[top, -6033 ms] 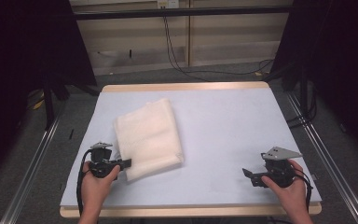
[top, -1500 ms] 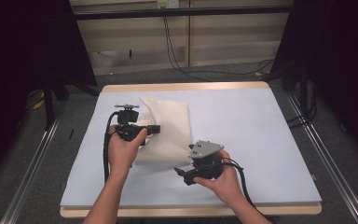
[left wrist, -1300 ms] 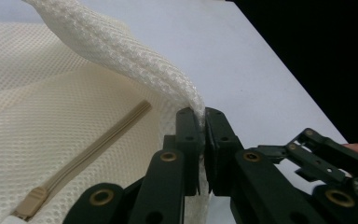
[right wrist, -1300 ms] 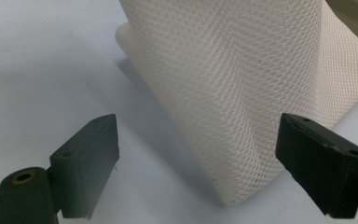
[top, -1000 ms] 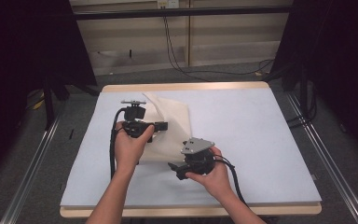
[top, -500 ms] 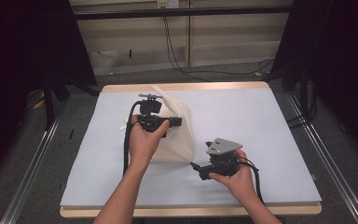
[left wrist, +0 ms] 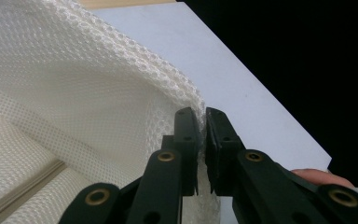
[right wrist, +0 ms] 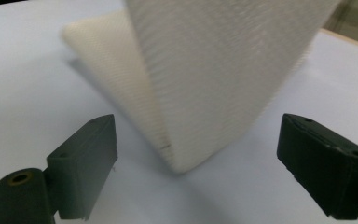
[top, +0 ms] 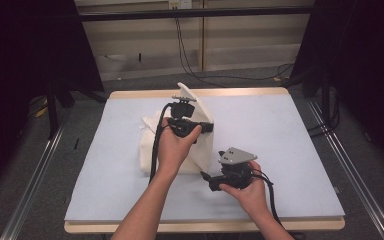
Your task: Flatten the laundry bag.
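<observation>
A white mesh cloth (top: pixel 155 150) lies on the pale blue table mat (top: pixel 285 135), left of centre. My left gripper (top: pixel 209 127) is shut on one edge of it and holds that edge up, so a flap (top: pixel 200 112) stands over the rest. In the left gripper view the jaws (left wrist: pixel 201 116) pinch the mesh cloth (left wrist: pixel 74 88) with almost no gap. My right gripper (top: pixel 206 178) rests low on the mat, pointing left at the cloth's near right corner. Its jaws (right wrist: pixel 198 128) stand wide open with the hanging fold of cloth (right wrist: pixel 205 65) just beyond them, untouched.
The mat covers a wooden table whose edge (top: pixel 205 226) runs along the front. Metal rails (top: pixel 35 175) flank both sides, and cables (top: pixel 190 55) hang at the back. Bare mat (top: pixel 290 120) spreads to the right of the cloth.
My left gripper has carried the cloth's edge rightwards and a little upwards, raising the flap higher. My right gripper backed off to the right and has stayed there.
</observation>
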A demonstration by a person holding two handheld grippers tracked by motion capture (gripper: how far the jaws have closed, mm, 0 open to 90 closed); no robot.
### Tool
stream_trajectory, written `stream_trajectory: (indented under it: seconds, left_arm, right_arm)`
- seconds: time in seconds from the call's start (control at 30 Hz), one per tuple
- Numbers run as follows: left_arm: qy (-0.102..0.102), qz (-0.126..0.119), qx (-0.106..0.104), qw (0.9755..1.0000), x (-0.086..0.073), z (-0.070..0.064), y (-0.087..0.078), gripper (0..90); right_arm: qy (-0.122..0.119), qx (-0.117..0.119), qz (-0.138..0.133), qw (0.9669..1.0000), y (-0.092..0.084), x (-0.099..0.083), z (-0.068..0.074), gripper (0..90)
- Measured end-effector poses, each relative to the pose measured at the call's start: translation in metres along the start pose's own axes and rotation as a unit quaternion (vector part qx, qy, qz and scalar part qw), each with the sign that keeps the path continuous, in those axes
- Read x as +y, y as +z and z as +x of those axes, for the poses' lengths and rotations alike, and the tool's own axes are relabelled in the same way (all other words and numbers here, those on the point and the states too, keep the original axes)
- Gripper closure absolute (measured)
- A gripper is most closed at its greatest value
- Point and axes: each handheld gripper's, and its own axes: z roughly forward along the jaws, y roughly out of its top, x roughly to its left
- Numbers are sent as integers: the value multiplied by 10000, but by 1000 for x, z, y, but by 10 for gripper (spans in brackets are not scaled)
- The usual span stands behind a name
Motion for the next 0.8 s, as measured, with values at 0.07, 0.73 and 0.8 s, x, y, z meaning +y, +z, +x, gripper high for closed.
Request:
stream_trajectory:
  seconds: [0.07,0.73,0.8]
  left_arm:
    - [26,1,7,10000,0,1,-1,838]
    - [162,-680,517,9962,-19,38,-53,493]
    - [152,-711,681,9950,-21,45,-58,464]
  right_arm:
    - [173,-249,-125,9995,5,6,1,157]
    - [1049,4,-340,9939,6,19,-13,848]
    - [1096,3,-338,9934,2,14,-19,848]
